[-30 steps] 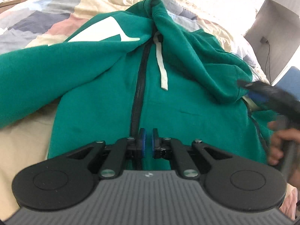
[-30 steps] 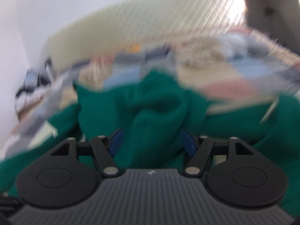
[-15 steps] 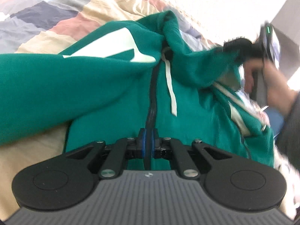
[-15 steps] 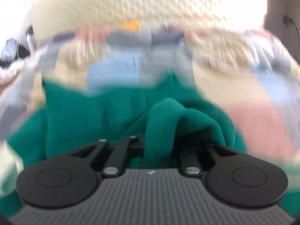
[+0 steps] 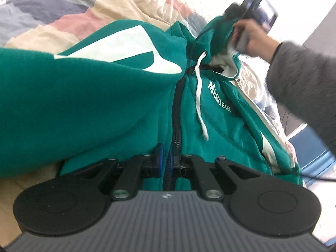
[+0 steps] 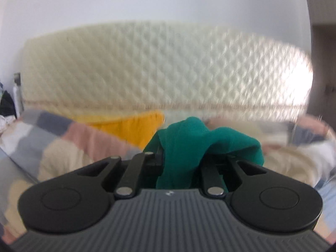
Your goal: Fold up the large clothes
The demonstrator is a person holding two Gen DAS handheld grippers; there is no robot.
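Two grippers were both on one green zip hoodie (image 5: 88,96) that lay spread on a patchwork quilt (image 5: 69,6) over the bed. Left gripper (image 5: 164,160) sat low at the hem, jaws together and clamped on the fabric at the bottom of the black zipper (image 5: 176,113); blue pads showed either side of the zip line. Right gripper (image 6: 181,163) was pinched on a bunched fold of the hood (image 6: 189,138), cloth filling the gap between its fingers and draping over the top; its jaws were easing open a touch, pads not visible under the cloth, but the fold was held between them. From the left wrist view that same gripper (image 5: 232,12) was up past the collar in a hand (image 5: 252,40) with a grey sleeve (image 5: 304,88), the hood lifted clear of the quilt and its pale lining exposed. White drawstring (image 5: 199,96) hung down the chest beside the zipper, next to white "MHMOEIR" lettering (image 5: 220,98). Large white graphic (image 5: 126,50) showed on the nearer panel, which bulged toward the camera. Right wrist view was motion-blurred: cream quilted headboard (image 6: 163,67) behind, yellow cloth (image 6: 134,128) lying on the quilt just left of the hood.
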